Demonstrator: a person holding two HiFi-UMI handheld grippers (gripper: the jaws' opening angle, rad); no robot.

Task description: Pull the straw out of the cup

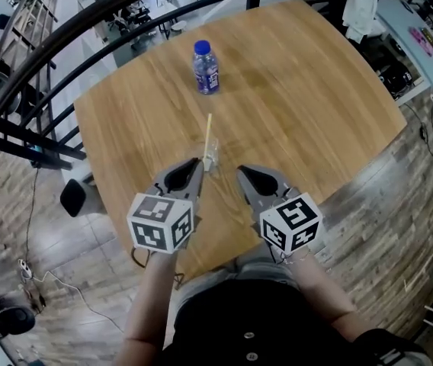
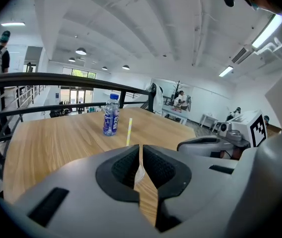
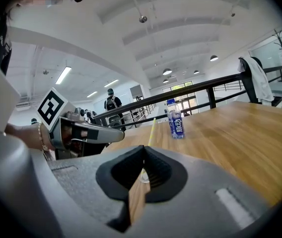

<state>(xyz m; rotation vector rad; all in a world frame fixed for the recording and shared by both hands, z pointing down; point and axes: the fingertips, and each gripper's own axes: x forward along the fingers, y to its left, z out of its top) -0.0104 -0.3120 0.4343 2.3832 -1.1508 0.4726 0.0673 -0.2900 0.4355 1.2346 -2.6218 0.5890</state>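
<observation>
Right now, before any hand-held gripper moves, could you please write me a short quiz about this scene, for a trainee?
1. True or false: the straw stands in the cup, and no hand-held gripper holds it.
2. Which object stands on the table beyond the cup, farther from the person? A) a bottle with a blue cap B) a plate C) a kettle
3. Fill in: the jaws of the left hand-held gripper and of the right hand-held gripper are both ____ (wide apart / together).

Key: 1 true; 2 A; 3 together.
</observation>
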